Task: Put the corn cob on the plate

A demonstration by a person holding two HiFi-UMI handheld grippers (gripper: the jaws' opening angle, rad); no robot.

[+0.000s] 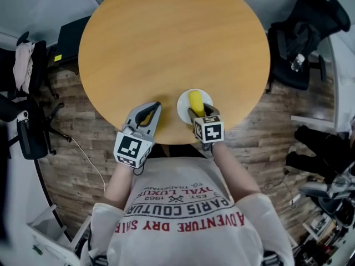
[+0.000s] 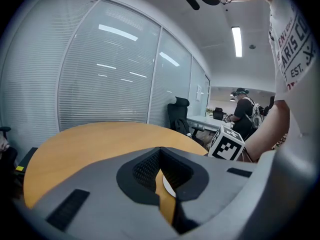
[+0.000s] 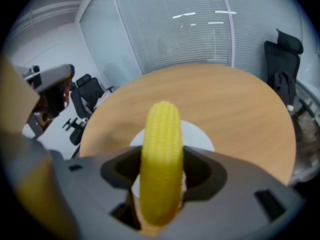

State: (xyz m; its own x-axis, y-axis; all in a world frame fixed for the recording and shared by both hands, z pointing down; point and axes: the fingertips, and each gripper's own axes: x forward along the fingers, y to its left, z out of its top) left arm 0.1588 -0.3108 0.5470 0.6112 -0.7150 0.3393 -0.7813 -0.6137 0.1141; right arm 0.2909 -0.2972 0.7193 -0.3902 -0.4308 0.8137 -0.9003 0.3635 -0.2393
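We see the right gripper closed on the corn cob. In the right gripper view its two jaws press against the cob's sides, and the yellow tip reaches out beyond them toward the far side of the table. The cob hangs over the white plate, which sits close to the near edge of the round wooden table, a little right of the middle. In the right gripper view the plate shows pale behind and on both sides of the cob. We cannot tell whether the cob touches the plate or is just above it.

The left gripper lies just to the left of the plate, low over the table's near edge and apart from the plate's rim. Its jaws are drawn together at the tips and hold nothing. In its own view only a thin slit stays between them, and through it we see wood and a sliver of white. The right gripper's marker cube stands at the right in that view.

Around the table are a plank floor and dark office chairs — one at far right, others at left.
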